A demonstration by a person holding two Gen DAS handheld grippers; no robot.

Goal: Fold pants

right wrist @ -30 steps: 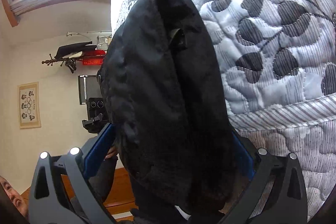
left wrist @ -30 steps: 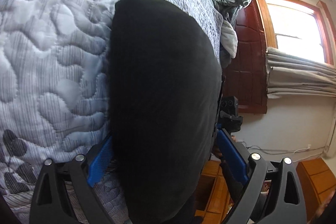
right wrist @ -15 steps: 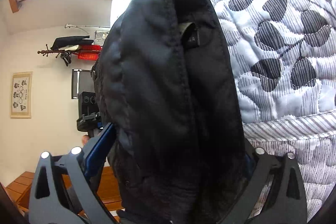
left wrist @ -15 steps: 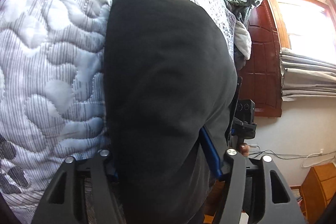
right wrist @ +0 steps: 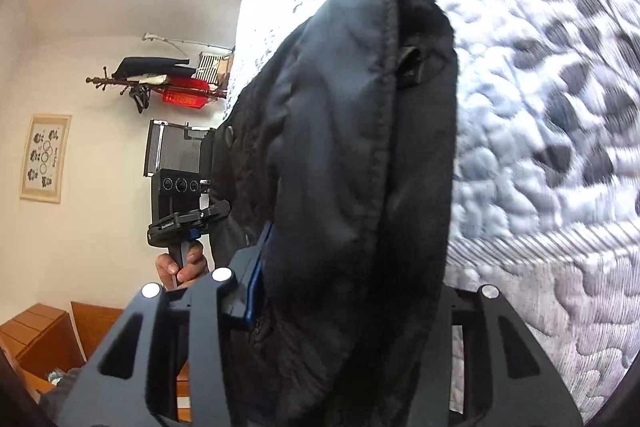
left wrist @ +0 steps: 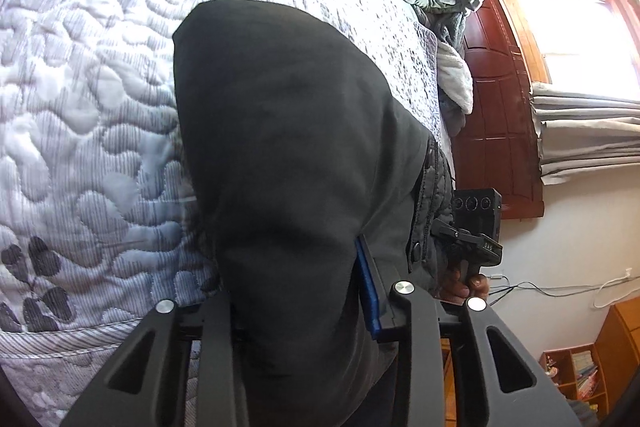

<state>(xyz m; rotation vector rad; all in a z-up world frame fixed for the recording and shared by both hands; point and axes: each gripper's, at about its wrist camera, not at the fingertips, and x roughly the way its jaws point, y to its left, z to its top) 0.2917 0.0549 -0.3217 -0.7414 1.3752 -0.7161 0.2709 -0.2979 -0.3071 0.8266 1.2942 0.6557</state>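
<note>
Both jaws closing on the pants (left wrist: 288, 155), which lie between left gripper (left wrist: 296, 311) and right gripper (right wrist: 352, 303) at the quilt (left wrist: 88, 115) edge; grip should seat evenly before lifting.

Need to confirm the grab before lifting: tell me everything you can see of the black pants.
The black pants are dark, matte, soft cloth, bunched and draped over the quilted bedspread. In the right wrist view a stitched seam and a small belt loop show. Cloth sits between the fingers of both the left gripper and right gripper, whose jaws are closing on it.
</note>
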